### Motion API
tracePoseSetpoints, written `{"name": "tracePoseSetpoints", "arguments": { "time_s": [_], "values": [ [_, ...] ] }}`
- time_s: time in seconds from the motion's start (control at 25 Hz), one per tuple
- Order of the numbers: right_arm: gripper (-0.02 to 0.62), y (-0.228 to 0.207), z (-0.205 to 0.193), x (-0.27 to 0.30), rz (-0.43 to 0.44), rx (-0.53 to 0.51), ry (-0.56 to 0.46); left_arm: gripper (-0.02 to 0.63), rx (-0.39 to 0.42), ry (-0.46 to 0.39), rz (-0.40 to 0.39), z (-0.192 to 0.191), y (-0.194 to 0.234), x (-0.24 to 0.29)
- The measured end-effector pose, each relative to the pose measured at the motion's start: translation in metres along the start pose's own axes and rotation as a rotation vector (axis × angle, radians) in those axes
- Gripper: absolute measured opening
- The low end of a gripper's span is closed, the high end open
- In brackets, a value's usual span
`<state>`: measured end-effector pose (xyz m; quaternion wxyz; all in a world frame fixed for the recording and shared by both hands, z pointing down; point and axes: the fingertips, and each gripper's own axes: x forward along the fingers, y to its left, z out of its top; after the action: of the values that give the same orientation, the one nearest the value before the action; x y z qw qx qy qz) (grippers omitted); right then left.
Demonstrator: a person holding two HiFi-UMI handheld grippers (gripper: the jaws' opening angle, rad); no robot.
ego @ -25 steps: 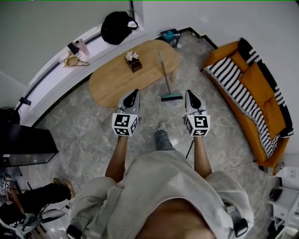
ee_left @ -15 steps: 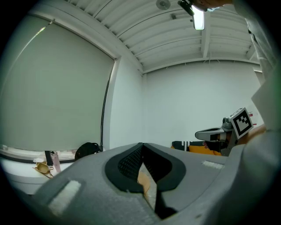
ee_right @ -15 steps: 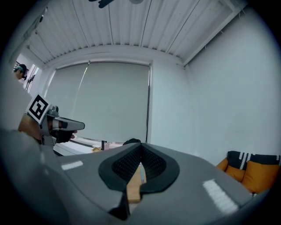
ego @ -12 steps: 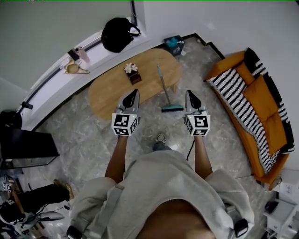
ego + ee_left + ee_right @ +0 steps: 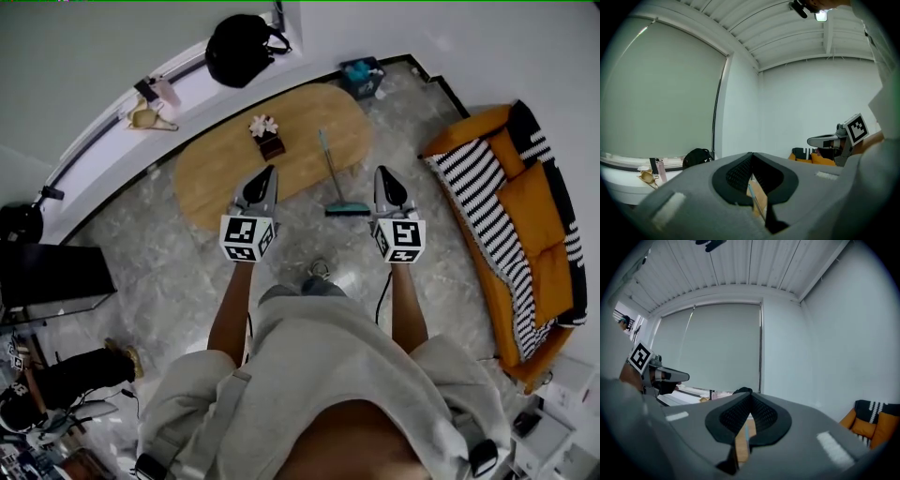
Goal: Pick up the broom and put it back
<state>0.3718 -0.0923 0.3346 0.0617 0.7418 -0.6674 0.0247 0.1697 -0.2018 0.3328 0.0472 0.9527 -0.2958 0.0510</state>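
The broom has a thin pale handle and a teal brush head. It leans against the near edge of the oval wooden table, with its head on the floor. My left gripper is shut and empty over the table's near edge, left of the broom. To the broom's right my right gripper hangs over the floor, also shut and empty. Neither touches the broom. In the left gripper view the jaws of the left gripper meet, with the broom handle showing below them. The right gripper likewise has its tips together above the handle.
A small box with a flower stands on the table. An orange sofa with a striped blanket runs along the right. A black bag sits on the window sill, a teal object on the floor beyond the table, and a dark cabinet at left.
Both grippers have moved forward together towards the table and broom; their tips now reach past the brush head. Both stay shut.
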Motion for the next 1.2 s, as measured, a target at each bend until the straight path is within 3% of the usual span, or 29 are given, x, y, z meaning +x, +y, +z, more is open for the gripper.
{"name": "tracePoseSetpoints", "arguments": {
  "time_s": [0.56,1.2],
  "values": [
    [0.002,0.005,-0.054,0.053,0.009,0.047,0.085,0.000,-0.048,0.090,0.001,-0.054,0.035,0.039],
    [0.002,0.037,-0.166,0.084,-0.084,0.091,0.229,0.002,-0.089,0.216,-0.071,-0.170,0.074,0.056]
  ]
}}
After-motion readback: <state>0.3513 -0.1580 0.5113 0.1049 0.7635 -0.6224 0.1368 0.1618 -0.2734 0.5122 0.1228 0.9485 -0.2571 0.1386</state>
